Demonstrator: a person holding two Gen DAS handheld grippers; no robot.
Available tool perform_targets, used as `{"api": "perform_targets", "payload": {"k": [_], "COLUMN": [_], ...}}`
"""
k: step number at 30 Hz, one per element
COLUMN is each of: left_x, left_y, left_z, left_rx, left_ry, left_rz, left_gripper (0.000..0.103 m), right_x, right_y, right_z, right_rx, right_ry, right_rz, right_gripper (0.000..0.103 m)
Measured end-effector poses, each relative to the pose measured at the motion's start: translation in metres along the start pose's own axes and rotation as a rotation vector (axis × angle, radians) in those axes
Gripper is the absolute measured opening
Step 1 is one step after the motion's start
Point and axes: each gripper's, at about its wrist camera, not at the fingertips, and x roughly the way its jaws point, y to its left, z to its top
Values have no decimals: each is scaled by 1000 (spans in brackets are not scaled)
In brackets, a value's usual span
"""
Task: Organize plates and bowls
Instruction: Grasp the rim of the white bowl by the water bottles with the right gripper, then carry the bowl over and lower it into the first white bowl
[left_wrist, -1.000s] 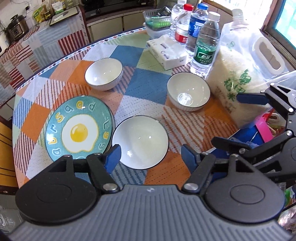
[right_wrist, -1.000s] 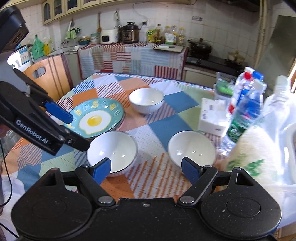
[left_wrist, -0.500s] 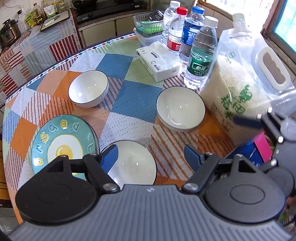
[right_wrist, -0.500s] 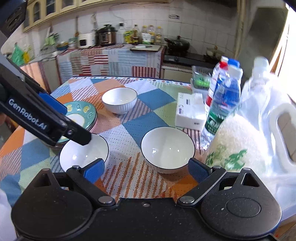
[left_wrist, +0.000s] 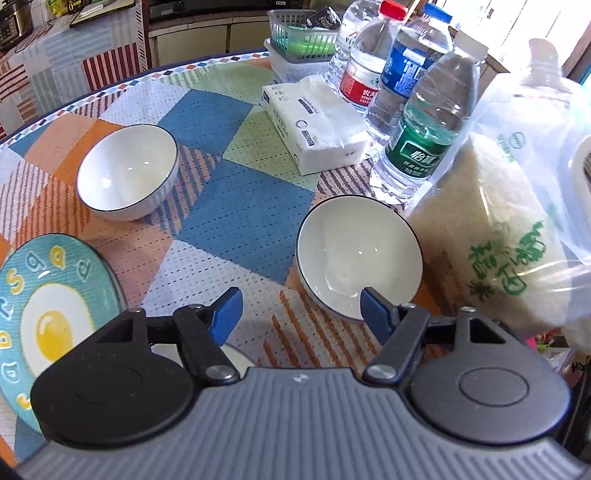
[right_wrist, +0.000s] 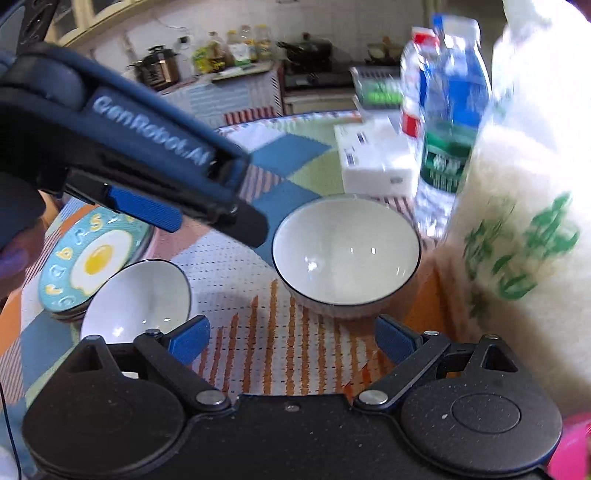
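Observation:
Three white bowls with dark rims and a teal fried-egg plate (left_wrist: 48, 314) sit on the patchwork tablecloth. In the left wrist view, my left gripper (left_wrist: 297, 314) is open and empty, hovering just short of the right bowl (left_wrist: 358, 254); the far bowl (left_wrist: 127, 171) is at the left. In the right wrist view, my right gripper (right_wrist: 291, 338) is open and empty, close in front of the same right bowl (right_wrist: 345, 254). The near bowl (right_wrist: 136, 299) lies left, beside the plate (right_wrist: 92, 258). The left gripper (right_wrist: 207, 214) crosses above them.
A big bag of rice (left_wrist: 509, 236) stands tight against the right bowl's right side. Three water bottles (left_wrist: 421, 122), a tissue pack (left_wrist: 314, 122) and a green basket (left_wrist: 299, 40) stand behind. The table's far edge curves at the back.
Both grippers have moved right and forward toward the right bowl. The near bowl has dropped almost out of the left wrist view. Both stay open.

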Motion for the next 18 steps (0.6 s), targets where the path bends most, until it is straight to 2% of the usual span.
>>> {"api": "perform_targets", "payload": {"k": [5,7,8,10,12,15,18], "left_x": [33,41,44,48,53,59,63], "left_y": [-1,-1,0,-1,-2,-3,-4], "left_z": [4,2,1,0,1,2,1], "left_rx": [-7,-23,-30,-38,-41,-49,-52], "left_ry": [39,39,39,37,39,35,24], "left_rz": [-7,-6,-5,-9,-7,-12,-11], "left_gripper": [60,60,58,51,37,24,19], "right_x": [24,32,35,42,50,55,60], "right_y": [-5,-6,-7,-11,-15,-17,-17], "right_z": [-3,-3,-3,-3,-4,-3,-3], "right_rx": [76,64,65,98,130,138,122], "right_ry": [21,27,25,29,30,1,-29], "right_rz": [-42,-31,-34,-49,-52,-72,-101], "right_gripper": [98,86,85,86,86,87,87]}}
